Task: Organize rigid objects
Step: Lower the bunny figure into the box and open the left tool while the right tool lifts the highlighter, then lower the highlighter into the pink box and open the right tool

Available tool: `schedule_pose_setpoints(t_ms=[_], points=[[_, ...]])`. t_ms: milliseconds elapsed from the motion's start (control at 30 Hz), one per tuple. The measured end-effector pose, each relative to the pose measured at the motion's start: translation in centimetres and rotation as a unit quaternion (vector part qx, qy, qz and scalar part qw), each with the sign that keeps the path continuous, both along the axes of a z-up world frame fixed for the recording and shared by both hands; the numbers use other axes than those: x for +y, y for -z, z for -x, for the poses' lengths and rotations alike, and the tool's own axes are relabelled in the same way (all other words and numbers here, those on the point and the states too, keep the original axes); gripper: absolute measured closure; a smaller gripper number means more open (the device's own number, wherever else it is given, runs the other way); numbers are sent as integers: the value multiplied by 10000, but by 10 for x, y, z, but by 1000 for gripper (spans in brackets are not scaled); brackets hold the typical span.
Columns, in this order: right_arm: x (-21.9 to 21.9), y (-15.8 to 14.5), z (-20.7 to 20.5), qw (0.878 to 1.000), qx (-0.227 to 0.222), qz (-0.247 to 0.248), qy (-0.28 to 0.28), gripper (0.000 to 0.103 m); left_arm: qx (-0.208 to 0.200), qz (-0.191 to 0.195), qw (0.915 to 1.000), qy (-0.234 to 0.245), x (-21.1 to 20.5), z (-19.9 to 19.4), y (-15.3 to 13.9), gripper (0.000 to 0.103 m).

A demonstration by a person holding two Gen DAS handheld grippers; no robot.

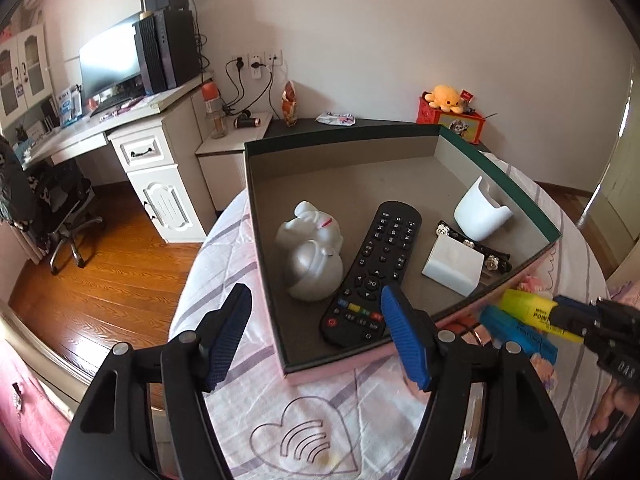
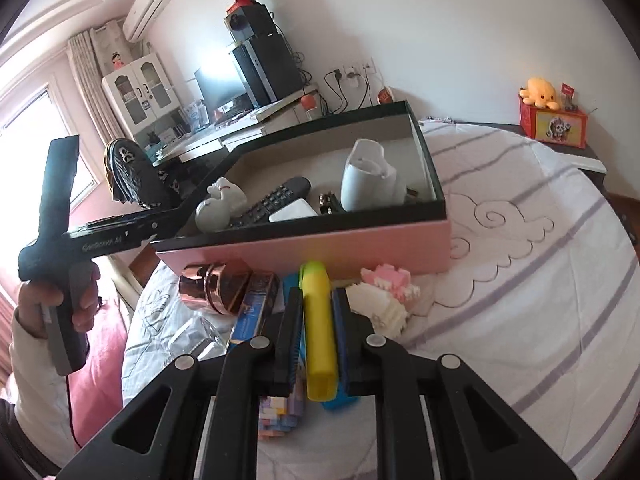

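A pink box [image 1: 332, 370] with a dark rim lies on the bed; it also shows in the right wrist view [image 2: 320, 246]. Inside lie a white figurine [image 1: 312, 254], a black remote [image 1: 374, 274], a white cube [image 1: 454, 268], a white cup [image 1: 480, 212] and a black hair clip [image 1: 494, 258]. My left gripper [image 1: 316, 336] is open and empty over the box's near corner. My right gripper [image 2: 318, 312] is shut on a yellow highlighter [image 2: 318, 328], just outside the box's pink wall. In the left wrist view the highlighter [image 1: 532, 312] shows at the right.
A blue highlighter [image 1: 516, 330], a rose-gold bottle [image 2: 216, 288], a blue packet [image 2: 254, 312] and a pink-white block toy [image 2: 386, 292] lie on the striped bedsheet [image 2: 520, 280] beside the box. A desk [image 1: 132, 128] and a nightstand [image 1: 236, 136] stand beyond the bed.
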State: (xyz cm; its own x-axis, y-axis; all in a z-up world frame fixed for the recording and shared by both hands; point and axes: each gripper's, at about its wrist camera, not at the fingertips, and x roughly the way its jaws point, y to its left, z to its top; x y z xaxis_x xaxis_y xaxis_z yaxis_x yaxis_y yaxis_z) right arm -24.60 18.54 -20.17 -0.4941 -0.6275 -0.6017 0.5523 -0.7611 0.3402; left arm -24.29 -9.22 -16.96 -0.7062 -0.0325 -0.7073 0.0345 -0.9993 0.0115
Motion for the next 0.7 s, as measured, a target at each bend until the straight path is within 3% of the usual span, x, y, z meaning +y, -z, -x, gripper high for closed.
schedule_pose_setpoints(t_ms=[433,700], points=[[-17,-79,-4,9947,999,244,64,89,184,-80,9998,-23,-11,-11,-11,29],[-73,-59,47,9974,693,-153,-100,89,121,-43,9999,-17,-9,0,-5,26]])
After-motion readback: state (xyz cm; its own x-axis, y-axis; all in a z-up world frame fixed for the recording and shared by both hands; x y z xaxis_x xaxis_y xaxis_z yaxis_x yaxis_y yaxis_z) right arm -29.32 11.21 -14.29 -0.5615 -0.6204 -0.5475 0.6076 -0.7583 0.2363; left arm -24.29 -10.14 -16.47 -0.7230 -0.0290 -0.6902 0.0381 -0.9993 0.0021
